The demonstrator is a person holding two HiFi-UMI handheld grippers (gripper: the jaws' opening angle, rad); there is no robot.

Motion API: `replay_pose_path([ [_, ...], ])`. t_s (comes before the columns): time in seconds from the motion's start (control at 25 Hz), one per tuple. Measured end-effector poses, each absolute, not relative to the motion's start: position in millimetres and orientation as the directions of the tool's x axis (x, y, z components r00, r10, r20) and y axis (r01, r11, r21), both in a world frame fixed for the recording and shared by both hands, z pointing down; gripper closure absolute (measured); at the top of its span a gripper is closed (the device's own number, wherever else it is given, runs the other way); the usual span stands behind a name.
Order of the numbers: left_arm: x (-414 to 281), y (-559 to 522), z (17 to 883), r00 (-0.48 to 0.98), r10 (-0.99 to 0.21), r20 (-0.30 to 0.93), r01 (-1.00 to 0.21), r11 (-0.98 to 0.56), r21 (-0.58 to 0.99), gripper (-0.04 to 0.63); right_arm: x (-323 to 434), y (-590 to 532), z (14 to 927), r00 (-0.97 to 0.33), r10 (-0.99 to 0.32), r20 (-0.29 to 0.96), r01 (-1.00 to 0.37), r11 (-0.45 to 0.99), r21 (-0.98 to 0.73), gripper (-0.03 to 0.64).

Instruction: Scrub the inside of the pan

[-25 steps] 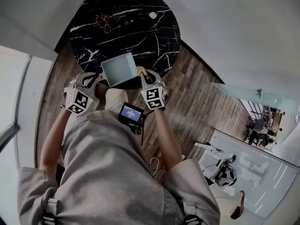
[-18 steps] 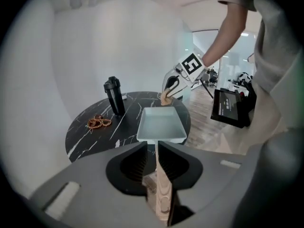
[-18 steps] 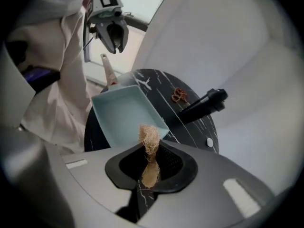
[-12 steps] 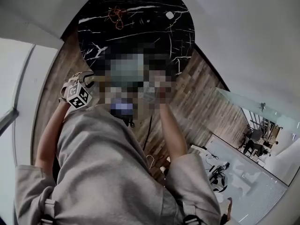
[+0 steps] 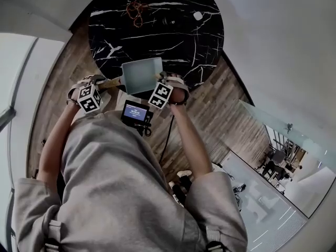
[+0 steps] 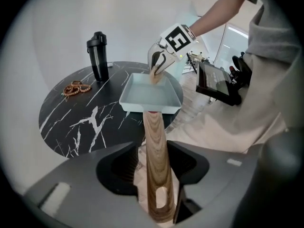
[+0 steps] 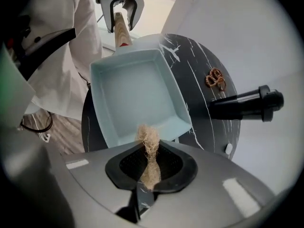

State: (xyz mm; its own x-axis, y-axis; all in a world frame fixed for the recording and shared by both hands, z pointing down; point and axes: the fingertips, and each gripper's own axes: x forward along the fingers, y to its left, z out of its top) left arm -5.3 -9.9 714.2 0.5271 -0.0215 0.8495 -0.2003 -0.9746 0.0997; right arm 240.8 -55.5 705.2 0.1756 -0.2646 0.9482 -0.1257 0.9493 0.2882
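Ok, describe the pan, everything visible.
The pan is square, pale blue-green and empty, with raised walls and a wooden handle with a hole at its end. It sits flat at the edge of the black marble table, handle jutting out into the left gripper, whose jaws have just been opening and stand clear of it.

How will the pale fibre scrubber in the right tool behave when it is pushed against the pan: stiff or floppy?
Probably floppy: the fibre scrubber is a loose, frayed tuft, squeezed thin where the right tool pinches it. Likely very light: it looks airy, with thin stray strands. Pushed on the pan, it may splay rather than press hard.
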Motion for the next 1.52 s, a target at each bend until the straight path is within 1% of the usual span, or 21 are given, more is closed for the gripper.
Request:
replay_pose_path([
  [0.12,-4,-7,720,0.511,-0.002,0.86,-0.204,-0.972,0.119,0.416,241,-55,706,0.199,-0.247,0.948,-0.129,0.953,0.275,0.568],
  [0.24,-4,-4,723,0.513,0.011,0.858,-0.214,-0.967,0.14,0.466,238,-52,707,0.224,-0.228,0.948,-0.142,0.954,0.263,0.566],
  [0.4,-4,-5,722,0.52,0.018,0.854,-0.241,-0.956,0.167,0.472,236,-46,709,0.257,-0.203,0.945,-0.143,0.959,0.245,0.566],
  [0.56,-5,-6,722,0.515,0.011,0.857,-0.255,-0.953,0.165,0.474,230,-26,719,0.253,-0.105,0.962,-0.213,0.964,0.161,0.566],
  [0.72,-4,-4,722,0.51,0.01,0.86,-0.266,-0.949,0.169,0.472,229,-17,728,0.243,-0.052,0.969,-0.311,0.942,0.129,0.568],
  [0.88,-3,0,720,0.508,0.012,0.861,-0.281,-0.943,0.179,0.472,225,-15,731,0.173,0.046,0.984,-0.466,0.884,0.041,0.568],
  [1.04,-2,3,724,0.503,0.012,0.864,-0.289,-0.94,0.181,0.471,207,-10,738,0.04,0.121,0.992,-0.601,0.796,-0.073,0.568],
  [1.24,-3,3,725,0.5,0.007,0.866,-0.3,-0.937,0.181,0.471,192,-8,740,-0.001,0.125,0.992,-0.645,0.758,-0.096,0.568],
  [1.4,-3,4,723,0.497,0.005,0.868,-0.305,-0.935,0.181,0.469,169,-6,744,-0.121,0.125,0.985,-0.707,0.685,-0.175,0.568],
  [1.52,-2,4,721,0.495,0.001,0.869,-0.31,-0.934,0.178,0.469,149,4,745,-0.19,0.17,0.967,-0.738,0.625,-0.255,0.566],
])
